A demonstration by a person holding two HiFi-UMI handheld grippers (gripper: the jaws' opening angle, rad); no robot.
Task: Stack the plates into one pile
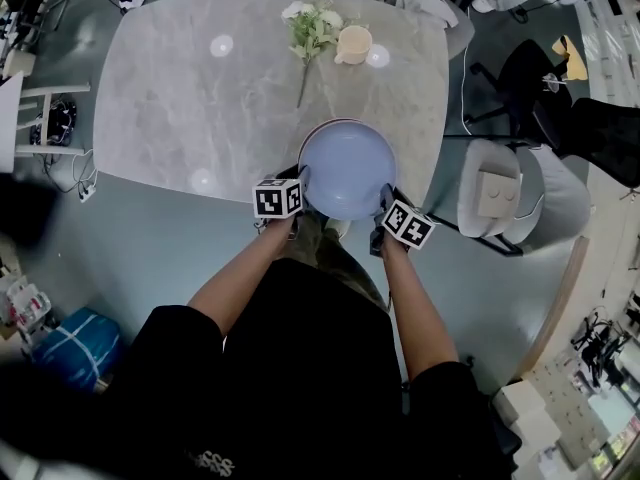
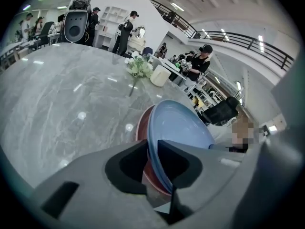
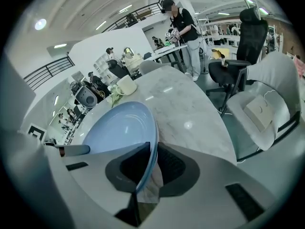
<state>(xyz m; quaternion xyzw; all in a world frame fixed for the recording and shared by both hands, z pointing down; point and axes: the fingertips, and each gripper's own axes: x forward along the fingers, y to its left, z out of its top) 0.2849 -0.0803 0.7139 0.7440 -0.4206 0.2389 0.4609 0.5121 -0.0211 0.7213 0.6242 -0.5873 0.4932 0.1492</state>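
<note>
**Blue plate held over the reddish plate at the near edge**

You hold the blue plate (image 1: 347, 168) from both sides, at the edge of the grey marble surface (image 1: 180, 98) nearest your body. Your left tongs (image 1: 302, 180) grip its left rim and your right tongs (image 1: 388, 196) grip its right rim.

In the left gripper view, the left tongs (image 2: 151, 144) stand only narrowly apart, and the thin blue rim runs between them with the pads closed on it. In the right gripper view, the right tongs (image 3: 153, 147) stand the same way, nearly together and clamped on the blue rim.

The reddish plate (image 1: 322, 128) lies directly under the blue plate. From above you see only a thin arc of its rim past the far side of the blue one. The left gripper view shows more of the reddish plate (image 2: 142, 128), close beneath and to the left of the blue plate (image 2: 181, 128). You cannot tell from any view whether the two plates touch.

A spray of white flowers (image 1: 312, 30) lies farther out on the surface, with a cream mug (image 1: 353, 44) just beside it. Both are well apart from the plates. A pale chair (image 1: 500, 193) stands on the floor to your right.
</note>
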